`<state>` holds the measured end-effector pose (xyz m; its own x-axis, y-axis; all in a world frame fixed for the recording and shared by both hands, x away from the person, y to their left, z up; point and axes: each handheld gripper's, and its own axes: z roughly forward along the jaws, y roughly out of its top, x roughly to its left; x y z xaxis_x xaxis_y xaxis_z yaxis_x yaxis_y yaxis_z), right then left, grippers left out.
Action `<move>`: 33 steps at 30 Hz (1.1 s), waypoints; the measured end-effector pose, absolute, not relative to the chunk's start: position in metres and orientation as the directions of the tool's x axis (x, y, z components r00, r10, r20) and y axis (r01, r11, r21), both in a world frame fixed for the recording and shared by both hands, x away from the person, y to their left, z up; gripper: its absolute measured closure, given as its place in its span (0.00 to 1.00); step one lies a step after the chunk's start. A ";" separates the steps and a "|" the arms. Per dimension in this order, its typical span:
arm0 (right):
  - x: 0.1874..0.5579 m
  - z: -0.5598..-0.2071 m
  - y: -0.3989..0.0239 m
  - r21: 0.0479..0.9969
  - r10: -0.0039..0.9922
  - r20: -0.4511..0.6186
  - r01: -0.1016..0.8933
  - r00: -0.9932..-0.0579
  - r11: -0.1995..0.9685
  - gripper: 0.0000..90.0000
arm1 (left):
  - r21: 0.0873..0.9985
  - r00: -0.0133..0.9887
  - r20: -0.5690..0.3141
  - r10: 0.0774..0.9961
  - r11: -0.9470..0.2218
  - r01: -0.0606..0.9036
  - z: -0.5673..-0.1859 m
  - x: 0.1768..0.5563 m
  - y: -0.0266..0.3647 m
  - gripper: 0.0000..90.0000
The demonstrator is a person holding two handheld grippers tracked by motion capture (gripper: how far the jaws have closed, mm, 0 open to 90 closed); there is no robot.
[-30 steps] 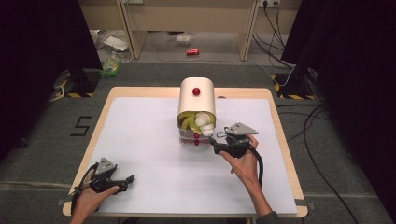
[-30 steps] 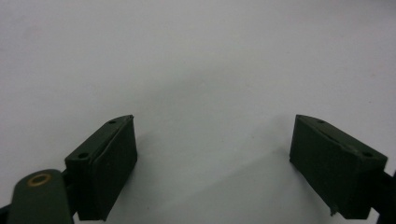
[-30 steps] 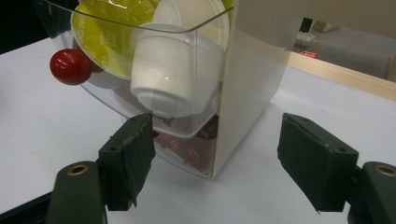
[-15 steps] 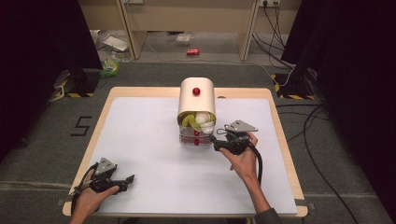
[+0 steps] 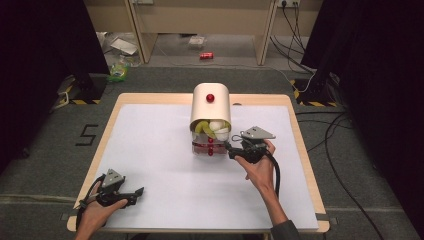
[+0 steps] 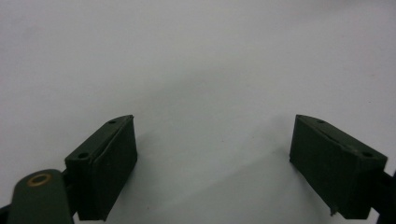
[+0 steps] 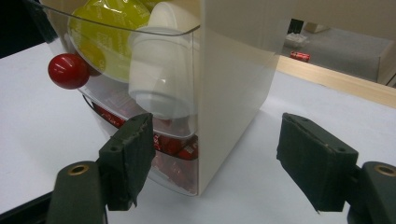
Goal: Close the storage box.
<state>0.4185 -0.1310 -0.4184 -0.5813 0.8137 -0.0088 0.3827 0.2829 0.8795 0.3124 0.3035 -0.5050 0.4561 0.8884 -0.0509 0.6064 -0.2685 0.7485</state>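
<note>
Cream dispenser [image 5: 210, 107], no legible labels

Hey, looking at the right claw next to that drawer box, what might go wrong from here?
1. The right claw stands open at the corner of the cream drawer box, not lined up with the red knob; closing here may pinch the wall and shove the box.
2. The clear upper drawer is pulled out and heaped with capsules; a bump could spill them.
</note>
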 end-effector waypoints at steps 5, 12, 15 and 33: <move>0.421 -0.418 -0.130 0.880 0.818 -0.005 0.386 -0.575 0.276 0.31 | 0.748 0.457 -0.050 0.888 -0.269 0.606 -0.505 0.312 0.304 0.16; 0.421 -0.418 -0.130 0.876 0.820 0.003 0.397 -0.572 0.273 0.32 | 0.748 0.456 -0.050 0.888 -0.269 0.606 -0.505 0.312 0.303 0.16; 0.420 -0.418 -0.130 0.878 0.818 -0.004 0.390 -0.575 0.278 0.34 | 0.749 0.456 -0.051 0.888 -0.268 0.606 -0.505 0.312 0.304 0.16; 0.411 -0.418 -0.143 0.872 0.816 0.029 0.413 -0.578 0.262 0.32 | 0.748 0.457 -0.052 0.888 -0.269 0.607 -0.505 0.313 0.304 0.16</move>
<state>0.4106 -0.1427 -0.4183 -0.5780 0.8155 0.0290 0.4128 0.2615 0.8725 0.3125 0.3037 -0.5050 0.4567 0.8881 -0.0515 0.6068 -0.2687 0.7481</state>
